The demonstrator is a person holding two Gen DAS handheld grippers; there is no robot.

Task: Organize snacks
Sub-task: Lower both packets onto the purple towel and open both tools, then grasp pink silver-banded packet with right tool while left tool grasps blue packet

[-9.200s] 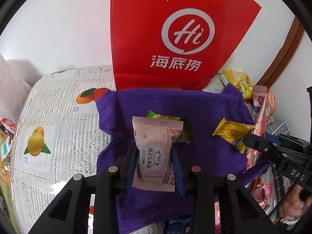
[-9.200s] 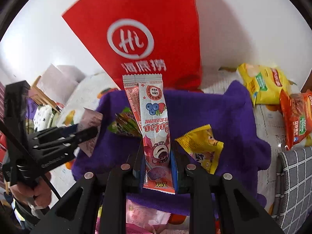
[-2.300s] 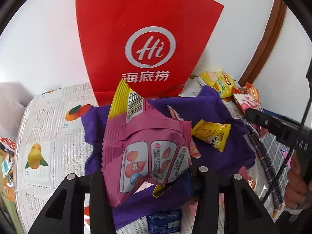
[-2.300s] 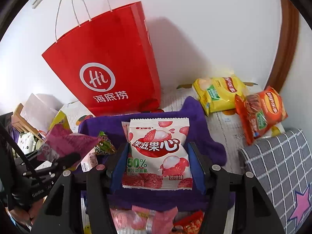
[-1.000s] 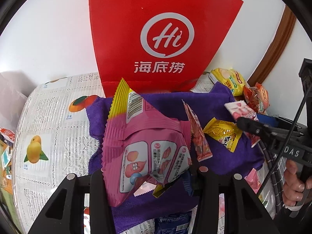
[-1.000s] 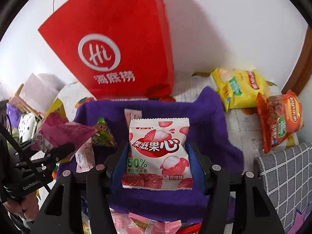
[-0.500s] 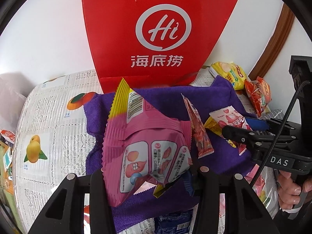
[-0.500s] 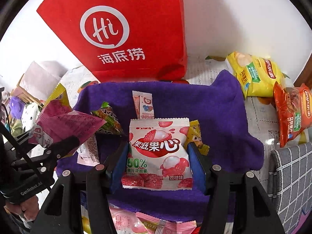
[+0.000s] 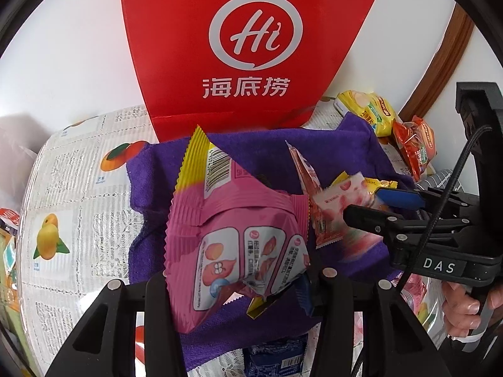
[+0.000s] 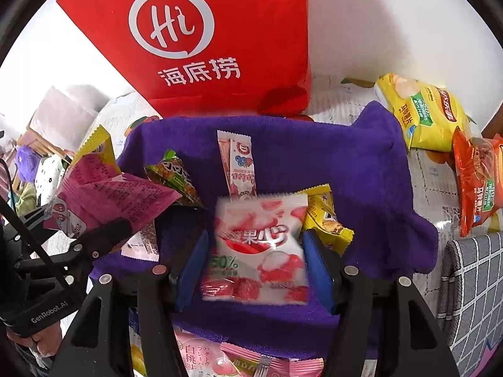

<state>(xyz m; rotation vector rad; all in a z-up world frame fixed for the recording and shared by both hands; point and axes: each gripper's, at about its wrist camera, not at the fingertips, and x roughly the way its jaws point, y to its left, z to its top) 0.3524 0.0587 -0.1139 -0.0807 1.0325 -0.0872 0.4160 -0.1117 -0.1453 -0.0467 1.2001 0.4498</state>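
Purple cloth right half bare; red bag blocks behind.

The white lychee packet is smeared by motion blur, its print barely readable. The left gripper's blue pads are largely hidden behind the pink packet. The red bag is cut off at the top edge. The peach packets are cropped below.

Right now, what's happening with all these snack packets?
A person is sorting snacks with a handheld gripper in each hand. The left gripper grips a pink packet. The right gripper has a white lychee candy packet between its open fingers, low over the purple towel, where several small snacks already lie. A red bag stands behind.
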